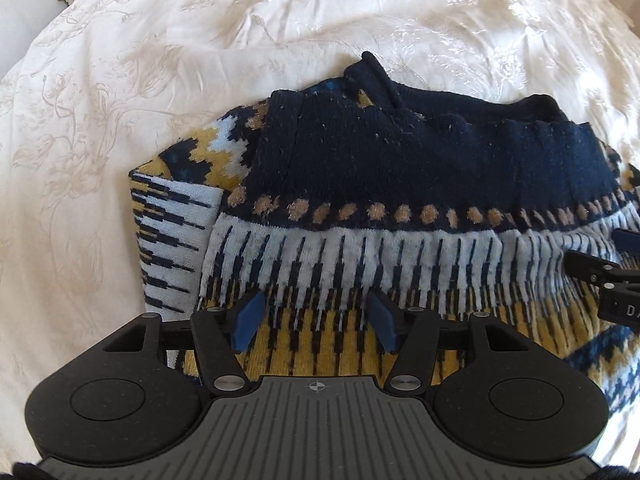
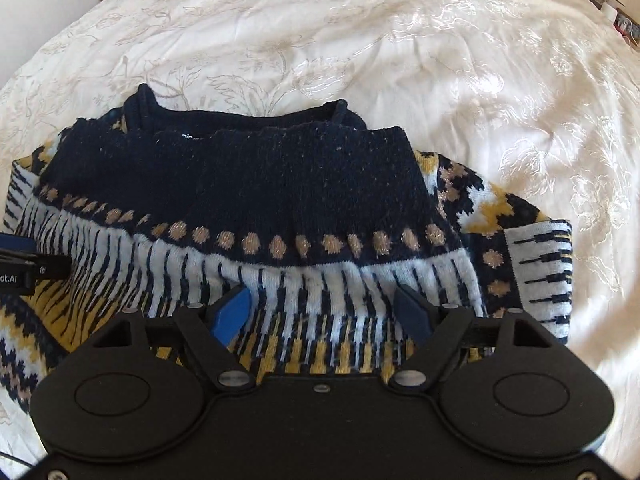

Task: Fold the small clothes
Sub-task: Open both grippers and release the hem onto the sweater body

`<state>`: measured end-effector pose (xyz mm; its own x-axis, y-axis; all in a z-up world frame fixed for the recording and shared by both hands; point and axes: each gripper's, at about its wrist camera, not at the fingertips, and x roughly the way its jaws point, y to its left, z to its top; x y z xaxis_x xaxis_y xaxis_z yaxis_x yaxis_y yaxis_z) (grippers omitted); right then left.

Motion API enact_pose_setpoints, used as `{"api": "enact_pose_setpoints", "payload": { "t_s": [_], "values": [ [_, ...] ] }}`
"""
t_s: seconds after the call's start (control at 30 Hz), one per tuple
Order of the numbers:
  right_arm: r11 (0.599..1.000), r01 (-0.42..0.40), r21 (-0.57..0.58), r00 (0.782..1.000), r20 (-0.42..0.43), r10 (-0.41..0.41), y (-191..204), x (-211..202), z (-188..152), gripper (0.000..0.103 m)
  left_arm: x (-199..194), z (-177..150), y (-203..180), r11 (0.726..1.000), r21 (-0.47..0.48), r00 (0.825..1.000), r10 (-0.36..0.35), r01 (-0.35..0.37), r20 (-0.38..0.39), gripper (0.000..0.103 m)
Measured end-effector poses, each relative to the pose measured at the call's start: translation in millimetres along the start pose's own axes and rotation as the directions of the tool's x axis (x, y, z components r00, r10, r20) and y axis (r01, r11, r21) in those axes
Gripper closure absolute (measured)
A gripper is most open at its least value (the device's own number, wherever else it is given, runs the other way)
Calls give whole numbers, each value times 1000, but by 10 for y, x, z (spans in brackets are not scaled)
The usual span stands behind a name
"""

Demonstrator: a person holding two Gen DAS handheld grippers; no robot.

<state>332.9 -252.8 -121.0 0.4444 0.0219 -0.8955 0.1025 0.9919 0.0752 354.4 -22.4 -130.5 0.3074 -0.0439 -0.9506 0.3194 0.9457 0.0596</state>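
Left wrist view first: my left claw (image 1: 316,322) sits low over the near part of a small knitted sweater in navy, white and mustard with a row of tan dots (image 1: 360,216), and its blue pads (image 1: 250,320) stand spread apart with nothing between them. The sweater lies on a bed under a cream bedspread with a pale floral pattern (image 1: 120,100), roughly in the middle of it, collar at the far side. At the right edge I catch the tip of my right claw (image 1: 608,276), close alongside.

Over to the right wrist view: the right claw (image 2: 324,312) is wide apart too, empty, hovering over the white-and-navy striped band. The left one pokes in at the left edge.

How far along? The sweater looks partly folded to me. A navy band with the tan dots lies doubled up toward the collar (image 2: 248,116), and the sleeves seem tucked in: one striped piece shows at the far left in the left wrist view, another at the right in the right wrist view. So I judge the side folds done and the bottom brought up. The bundle is lumpy, though, and the near mustard part spills toward me on the left. Left to do, I'd say: a tidy-up or one more fold, then any other garments, none of which I can see here.
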Motion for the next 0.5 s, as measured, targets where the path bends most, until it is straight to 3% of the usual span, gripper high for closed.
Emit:
{"api": "enact_pose_setpoints", "payload": {
  "t_s": [0.5],
  "values": [
    [996, -9, 88, 1000, -17, 10, -44, 122, 58, 13, 105, 98, -76, 999, 15, 999, 35, -35, -37, 37]
  ]
}}
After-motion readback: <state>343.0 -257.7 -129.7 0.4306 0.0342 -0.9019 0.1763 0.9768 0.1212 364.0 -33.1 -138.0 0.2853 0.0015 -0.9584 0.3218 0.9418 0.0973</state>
